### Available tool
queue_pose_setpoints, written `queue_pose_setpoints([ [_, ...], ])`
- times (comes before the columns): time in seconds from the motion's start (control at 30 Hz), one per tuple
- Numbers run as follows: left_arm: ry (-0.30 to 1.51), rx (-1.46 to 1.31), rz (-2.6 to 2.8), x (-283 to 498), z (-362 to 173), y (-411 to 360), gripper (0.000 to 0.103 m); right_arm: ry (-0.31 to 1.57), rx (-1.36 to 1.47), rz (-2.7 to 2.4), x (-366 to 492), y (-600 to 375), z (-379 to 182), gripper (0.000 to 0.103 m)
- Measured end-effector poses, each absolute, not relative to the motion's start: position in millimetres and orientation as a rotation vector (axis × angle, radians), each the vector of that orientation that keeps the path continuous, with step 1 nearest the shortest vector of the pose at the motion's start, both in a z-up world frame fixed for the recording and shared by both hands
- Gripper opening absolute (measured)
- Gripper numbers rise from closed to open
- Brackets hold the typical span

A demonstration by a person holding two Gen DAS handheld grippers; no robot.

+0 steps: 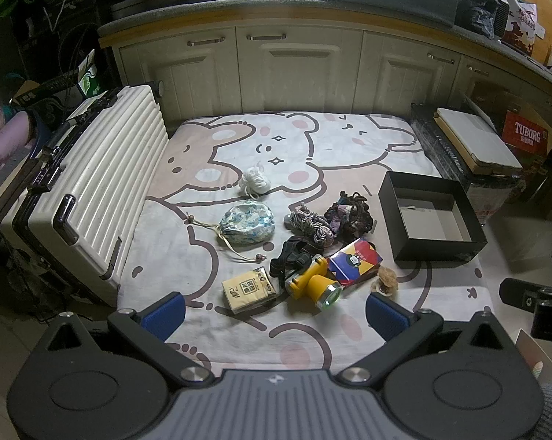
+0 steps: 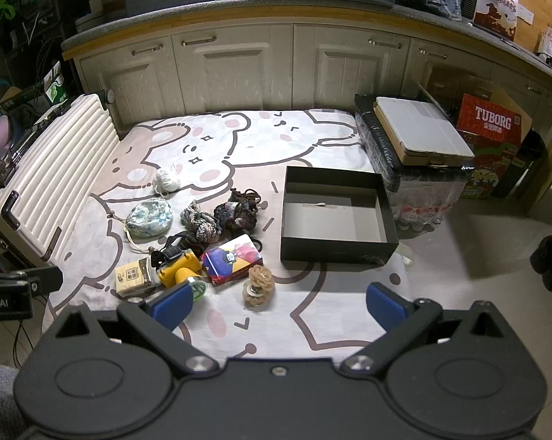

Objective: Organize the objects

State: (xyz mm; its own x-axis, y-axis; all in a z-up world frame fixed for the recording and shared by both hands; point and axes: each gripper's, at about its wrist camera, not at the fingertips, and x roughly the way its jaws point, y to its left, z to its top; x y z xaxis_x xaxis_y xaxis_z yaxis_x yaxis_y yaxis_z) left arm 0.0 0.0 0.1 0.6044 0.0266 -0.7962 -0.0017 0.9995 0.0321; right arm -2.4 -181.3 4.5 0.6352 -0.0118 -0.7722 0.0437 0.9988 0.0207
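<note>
Nothing sorted yet: box (image 2: 334, 216) sitting empty, headlamp (image 1: 312, 280) and the rest lying loose on the blanket (image 1: 239, 330); left hand-held gripper (image 1: 276, 315) and right hand-held gripper (image 2: 279, 306) hovering wide open, holding nothing.

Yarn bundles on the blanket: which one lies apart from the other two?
The white yarn ball, alone farther back; the striped bundle and the dark bundle lie together.

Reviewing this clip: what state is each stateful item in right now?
Black cardboard box: lidless, nothing inside.
Floral drawstring pouch: cinched shut, lying flat.
Yellow headlamp: on its side, strap loose.
Cream ribbed suitcase: closed, tipped on its side.
Left gripper: open, holding nothing.
Right gripper: open, holding nothing.
</note>
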Motion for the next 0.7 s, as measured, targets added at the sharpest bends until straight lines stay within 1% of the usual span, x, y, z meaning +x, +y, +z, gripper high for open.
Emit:
queue_pose_setpoints([
  [0.7, 0.922, 0.029, 0.015, -4.0, 0.0, 1.5, 0.103, 0.883, 0.036, -0.034, -2.1, -179.3, 6.3, 0.102],
])
